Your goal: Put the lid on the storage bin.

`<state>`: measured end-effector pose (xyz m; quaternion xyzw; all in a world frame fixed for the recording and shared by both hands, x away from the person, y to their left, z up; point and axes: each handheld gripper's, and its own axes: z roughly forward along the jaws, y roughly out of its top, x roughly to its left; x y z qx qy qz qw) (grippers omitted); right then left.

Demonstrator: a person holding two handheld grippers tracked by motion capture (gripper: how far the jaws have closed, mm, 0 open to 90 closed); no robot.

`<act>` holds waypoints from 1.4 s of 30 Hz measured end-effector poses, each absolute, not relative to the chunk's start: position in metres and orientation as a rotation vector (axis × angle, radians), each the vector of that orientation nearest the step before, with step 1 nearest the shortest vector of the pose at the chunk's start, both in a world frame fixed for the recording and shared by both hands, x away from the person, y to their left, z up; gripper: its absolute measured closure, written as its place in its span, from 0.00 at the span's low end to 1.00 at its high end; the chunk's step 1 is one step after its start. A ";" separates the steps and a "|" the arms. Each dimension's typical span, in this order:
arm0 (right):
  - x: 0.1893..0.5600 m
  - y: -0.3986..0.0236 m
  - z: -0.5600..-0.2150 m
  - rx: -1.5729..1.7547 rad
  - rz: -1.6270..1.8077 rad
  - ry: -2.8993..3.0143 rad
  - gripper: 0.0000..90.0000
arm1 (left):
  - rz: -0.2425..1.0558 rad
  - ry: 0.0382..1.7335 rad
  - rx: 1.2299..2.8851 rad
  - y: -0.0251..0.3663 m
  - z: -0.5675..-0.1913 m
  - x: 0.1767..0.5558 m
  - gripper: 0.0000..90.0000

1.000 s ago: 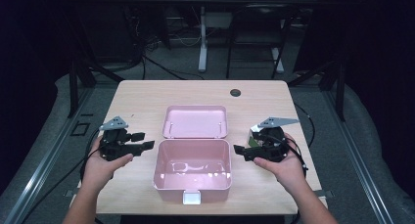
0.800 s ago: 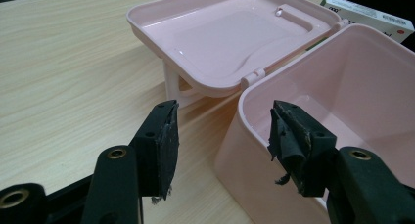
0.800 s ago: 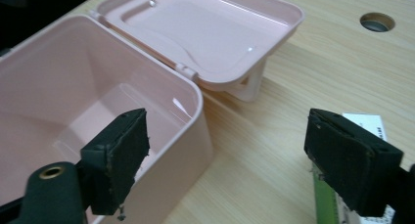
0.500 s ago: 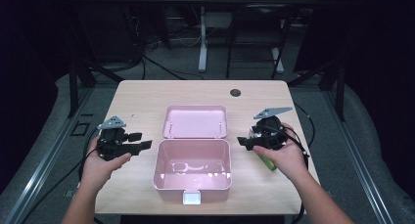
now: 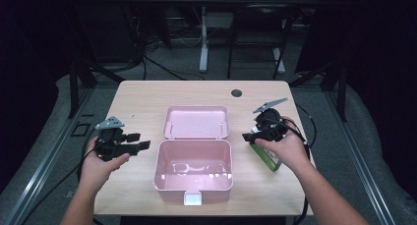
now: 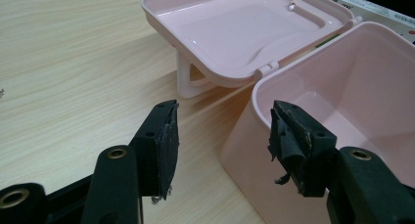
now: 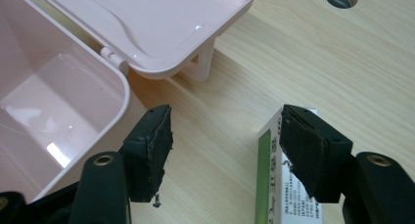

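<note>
- Lying flat on the table [image 5: 142,97], a small green and white carton [image 5: 268,158] sits partly under the person's right hand [image 5: 287,149]; in the right gripper view its end [image 7: 286,185] lies just beneath one black jaw, not between the two
- right gripper [image 5: 255,135]: jaws spread wide with bare wood between them; gripping nothing; it hovers just above the carton, to the right of the box
- left gripper [image 5: 140,145]: jaws likewise wide apart and holding nothing; held in the left hand [image 5: 101,161], near the left wall of the box; in the left gripper view one jaw stands in front of that wall's rim
- pink plastic storage box [image 5: 194,188]: glossy, rounded corners, deep rectangular tub with a white clasp at the front; it stands between the two grippers; its hinged lid [image 5: 196,122] is thrown open, lying back behind the tub, propped on its handle
- jaw pads: black foam, frayed and ragged at the edges
- table: pale wood grain, matte, with a round cable hole [image 5: 237,93] near the far edge
</note>
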<state>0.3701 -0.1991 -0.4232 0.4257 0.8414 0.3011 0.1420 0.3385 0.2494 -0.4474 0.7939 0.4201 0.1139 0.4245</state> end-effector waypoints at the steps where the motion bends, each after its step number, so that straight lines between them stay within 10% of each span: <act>1: 0.372 -0.199 -0.423 1.232 0.860 2.430 0.40 | 0.286 1.053 1.983 0.250 -0.447 0.338 0.49; 42: 0.413 -0.202 -0.426 1.326 0.434 2.565 0.49 | 0.281 1.065 1.978 0.257 -0.449 0.340 0.49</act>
